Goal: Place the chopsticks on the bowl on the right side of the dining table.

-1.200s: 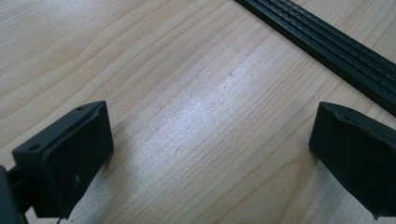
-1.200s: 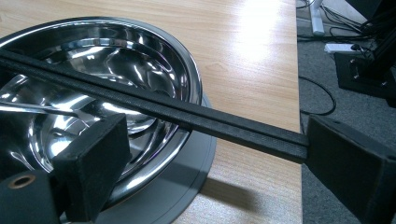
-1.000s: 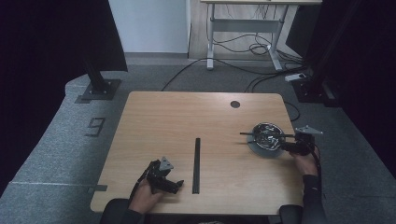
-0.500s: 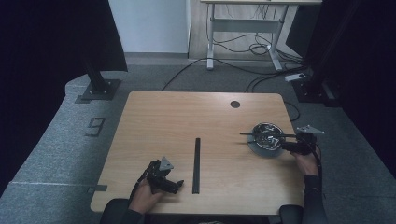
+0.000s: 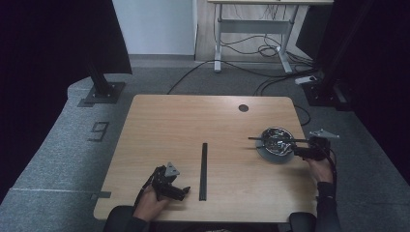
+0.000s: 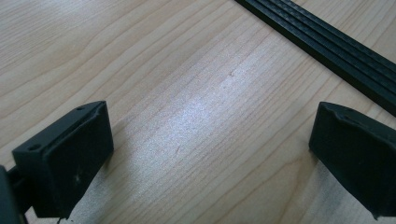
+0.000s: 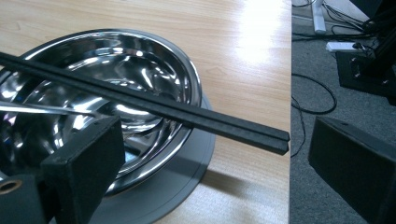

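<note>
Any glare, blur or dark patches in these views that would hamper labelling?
High view: dark curtains swallow both sides; the table is evenly lit. Right gripper view: the steel bowl throws bright reflections, the tabletop washes out at the top, and the near jaws are soft. Left gripper view: a pale sheen on the wood.

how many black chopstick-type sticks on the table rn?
2. One black stick lies across the steel bowl's rim at the table's right, between the right tool's open jaws. The other stick lies flat at table centre.
</note>
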Available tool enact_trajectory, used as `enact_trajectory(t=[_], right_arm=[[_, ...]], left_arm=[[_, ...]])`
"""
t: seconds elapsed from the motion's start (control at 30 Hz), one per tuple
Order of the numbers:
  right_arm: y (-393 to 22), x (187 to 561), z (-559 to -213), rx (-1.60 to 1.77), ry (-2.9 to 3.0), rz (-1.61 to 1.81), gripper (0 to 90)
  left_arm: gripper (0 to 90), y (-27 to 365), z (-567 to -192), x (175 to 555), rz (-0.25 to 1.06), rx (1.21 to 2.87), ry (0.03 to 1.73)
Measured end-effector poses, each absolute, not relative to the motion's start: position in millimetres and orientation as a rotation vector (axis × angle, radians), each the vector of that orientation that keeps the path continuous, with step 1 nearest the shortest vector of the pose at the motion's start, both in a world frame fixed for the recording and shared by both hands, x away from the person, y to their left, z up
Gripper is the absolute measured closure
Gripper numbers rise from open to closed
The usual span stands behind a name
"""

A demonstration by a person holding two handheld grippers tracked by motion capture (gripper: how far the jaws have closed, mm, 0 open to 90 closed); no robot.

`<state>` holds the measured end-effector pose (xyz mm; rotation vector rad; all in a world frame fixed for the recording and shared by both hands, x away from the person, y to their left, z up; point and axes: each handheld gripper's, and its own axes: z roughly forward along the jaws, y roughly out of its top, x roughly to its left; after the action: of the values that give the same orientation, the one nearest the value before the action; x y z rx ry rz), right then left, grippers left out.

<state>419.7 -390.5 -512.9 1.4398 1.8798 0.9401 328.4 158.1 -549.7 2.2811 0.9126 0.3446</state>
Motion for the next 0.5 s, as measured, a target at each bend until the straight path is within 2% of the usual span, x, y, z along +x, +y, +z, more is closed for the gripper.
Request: enact_trajectory(t=[0.5], right_arm=[[-380.5,383.9,-494.8,1.410,1.971,0.938,0.2]], left_arm=[[0.0,158.2,-549.7,328.4,0.345,2.281,0.913]])
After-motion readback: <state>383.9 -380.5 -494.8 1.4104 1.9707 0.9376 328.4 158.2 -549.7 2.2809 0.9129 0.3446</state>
